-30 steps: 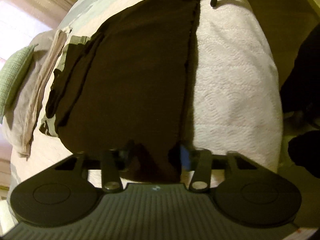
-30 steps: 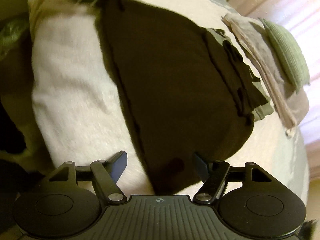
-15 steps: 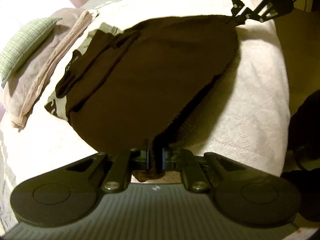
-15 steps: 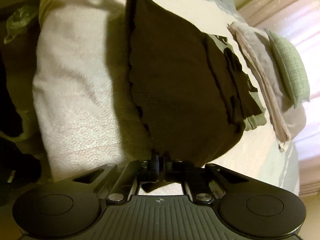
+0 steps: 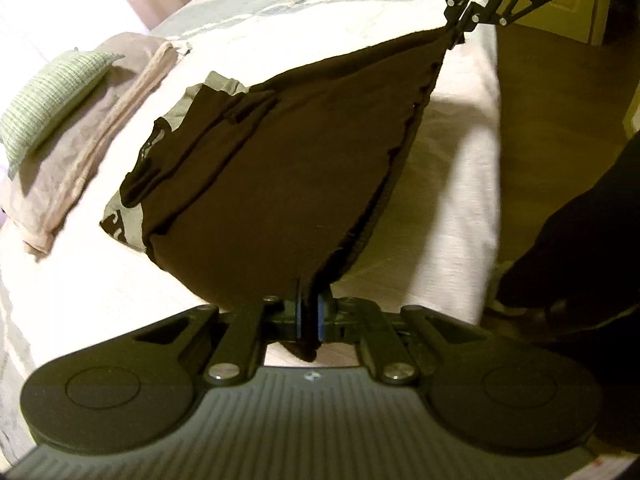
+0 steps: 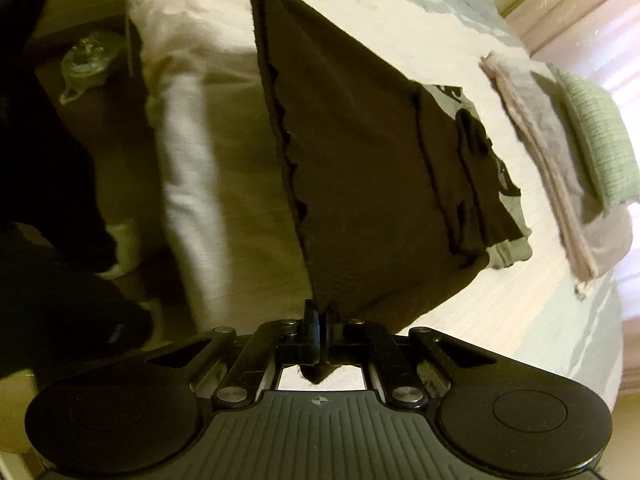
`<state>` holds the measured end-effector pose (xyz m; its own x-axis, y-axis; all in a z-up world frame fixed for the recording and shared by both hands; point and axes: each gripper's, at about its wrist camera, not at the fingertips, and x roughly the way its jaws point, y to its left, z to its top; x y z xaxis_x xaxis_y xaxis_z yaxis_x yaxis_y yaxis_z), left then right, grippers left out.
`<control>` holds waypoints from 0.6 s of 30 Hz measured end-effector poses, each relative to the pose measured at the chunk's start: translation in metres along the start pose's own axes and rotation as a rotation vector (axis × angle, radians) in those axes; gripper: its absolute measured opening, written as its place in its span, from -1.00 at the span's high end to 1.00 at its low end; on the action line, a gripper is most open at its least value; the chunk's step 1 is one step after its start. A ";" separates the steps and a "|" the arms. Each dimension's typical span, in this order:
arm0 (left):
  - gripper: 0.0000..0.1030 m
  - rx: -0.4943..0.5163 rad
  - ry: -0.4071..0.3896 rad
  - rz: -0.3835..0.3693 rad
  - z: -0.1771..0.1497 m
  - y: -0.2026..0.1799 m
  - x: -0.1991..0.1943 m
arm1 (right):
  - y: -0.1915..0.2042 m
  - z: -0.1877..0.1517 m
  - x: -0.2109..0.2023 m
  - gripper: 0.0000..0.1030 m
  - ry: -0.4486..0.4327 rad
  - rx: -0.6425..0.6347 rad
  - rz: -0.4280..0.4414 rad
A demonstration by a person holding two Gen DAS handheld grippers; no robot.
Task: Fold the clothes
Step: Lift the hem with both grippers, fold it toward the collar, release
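Print on grey shirt (image 5: 120,228) mostly hidden under dark garment (image 5: 280,168); letters unreadable. Left gripper (image 5: 309,318) clamped on one garment corner, right gripper (image 6: 320,330) clamped on other (cloth tips poke out behind both). Near edge lifted off bed (image 5: 452,152), far part on shirt. Folded towel (image 6: 560,168), green pillow (image 6: 596,140) beyond. Curtain (image 6: 580,8) cut off; floor blurred.

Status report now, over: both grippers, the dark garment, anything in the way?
Left gripper and right gripper: jaws shut on dark garment. Near edge lifted off bed, far part resting on grey shirt. Nothing in the way.
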<state>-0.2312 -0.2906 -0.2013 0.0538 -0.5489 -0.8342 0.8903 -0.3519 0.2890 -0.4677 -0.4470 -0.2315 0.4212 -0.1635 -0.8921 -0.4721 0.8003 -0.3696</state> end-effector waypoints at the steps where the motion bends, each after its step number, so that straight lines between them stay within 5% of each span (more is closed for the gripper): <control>1: 0.93 -0.005 0.001 -0.011 -0.001 -0.003 -0.007 | 0.003 0.001 -0.009 1.00 0.005 0.009 0.012; 7: 0.93 -0.088 0.009 -0.073 0.006 0.005 -0.038 | -0.056 0.022 -0.035 1.00 -0.017 0.084 -0.034; 11: 0.93 -0.188 -0.012 -0.054 0.037 0.072 -0.037 | -0.136 0.039 -0.025 1.00 -0.037 0.101 -0.071; 18: 0.93 -0.304 0.015 -0.056 0.097 0.218 0.016 | -0.285 0.044 0.047 1.00 -0.063 0.160 0.026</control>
<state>-0.0800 -0.4497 -0.1060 0.0053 -0.5226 -0.8525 0.9864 -0.1376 0.0905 -0.2788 -0.6573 -0.1565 0.4606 -0.1087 -0.8809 -0.3567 0.8861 -0.2958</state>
